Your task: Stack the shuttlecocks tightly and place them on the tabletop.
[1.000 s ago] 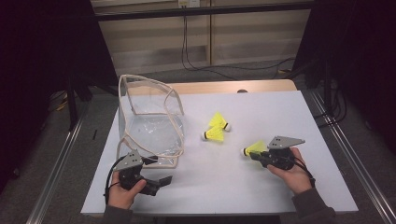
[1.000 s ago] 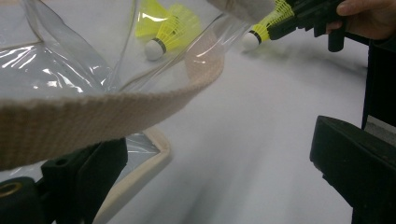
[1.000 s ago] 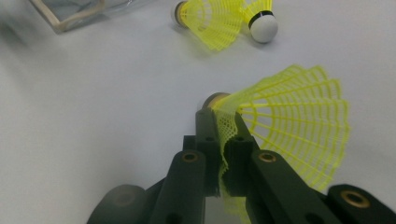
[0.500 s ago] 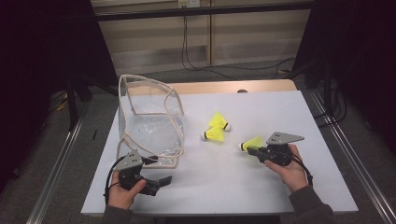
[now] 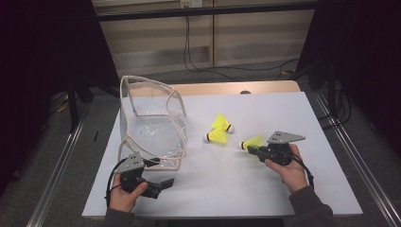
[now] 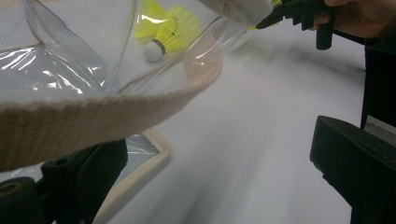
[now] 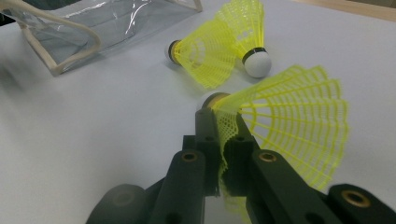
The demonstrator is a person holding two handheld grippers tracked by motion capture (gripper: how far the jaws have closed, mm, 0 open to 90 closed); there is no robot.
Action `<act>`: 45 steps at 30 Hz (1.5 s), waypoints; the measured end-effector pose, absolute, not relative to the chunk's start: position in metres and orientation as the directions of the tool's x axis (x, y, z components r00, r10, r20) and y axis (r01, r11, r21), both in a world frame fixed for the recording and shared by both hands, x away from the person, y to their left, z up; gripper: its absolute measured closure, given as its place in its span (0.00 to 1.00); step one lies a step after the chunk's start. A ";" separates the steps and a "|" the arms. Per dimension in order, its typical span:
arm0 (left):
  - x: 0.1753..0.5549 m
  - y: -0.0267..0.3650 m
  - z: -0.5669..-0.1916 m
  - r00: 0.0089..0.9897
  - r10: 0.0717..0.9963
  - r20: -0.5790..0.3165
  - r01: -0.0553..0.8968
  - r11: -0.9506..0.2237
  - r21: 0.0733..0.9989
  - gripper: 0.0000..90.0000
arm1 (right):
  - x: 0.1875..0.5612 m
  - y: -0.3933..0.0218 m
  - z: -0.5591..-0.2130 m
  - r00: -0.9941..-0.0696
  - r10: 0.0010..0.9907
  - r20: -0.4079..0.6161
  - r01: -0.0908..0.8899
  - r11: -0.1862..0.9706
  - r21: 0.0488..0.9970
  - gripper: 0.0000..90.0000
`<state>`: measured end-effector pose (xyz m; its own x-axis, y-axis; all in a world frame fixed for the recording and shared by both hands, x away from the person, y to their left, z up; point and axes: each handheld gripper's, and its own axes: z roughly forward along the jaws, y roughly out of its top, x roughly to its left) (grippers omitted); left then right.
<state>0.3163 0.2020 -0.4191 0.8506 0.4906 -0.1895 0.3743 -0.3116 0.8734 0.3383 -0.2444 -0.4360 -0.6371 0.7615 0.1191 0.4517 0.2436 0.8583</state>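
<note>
While the right gripper (image 5: 249,146) pinches a yellow shuttlecock (image 7: 289,116) over bare table (image 5: 227,179), the left gripper (image 5: 165,182) gapes empty beside the clear bag's rim (image 6: 93,116).

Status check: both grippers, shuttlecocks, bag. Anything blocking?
Right gripper shut on a yellow shuttlecock by its skirt. Left gripper open beside the clear bag. Two more shuttlecocks lie on the table between held shuttlecock and bag.

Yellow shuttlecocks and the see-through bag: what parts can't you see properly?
- Held shuttlecock: in the right gripper view its cork is mostly behind its own skirt and the right hand-held gripper.
- Loose shuttlecocks: in the left gripper view, blurred by the bag's plastic.
- Clear bag: cut off by that view's left edge.
</note>
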 end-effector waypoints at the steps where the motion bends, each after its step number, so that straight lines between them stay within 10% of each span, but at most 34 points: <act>1: 0.316 0.202 -0.419 0.851 0.490 -0.189 0.374 -0.312 0.873 0.05 | 0.339 -0.244 -0.436 -0.637 0.761 0.119 0.451 0.243 0.859 0.97; 45: 0.316 0.202 -0.419 0.851 0.489 -0.191 0.374 -0.309 0.875 0.05 | 0.365 -0.220 -0.433 -0.623 0.771 0.129 0.466 0.235 0.853 0.97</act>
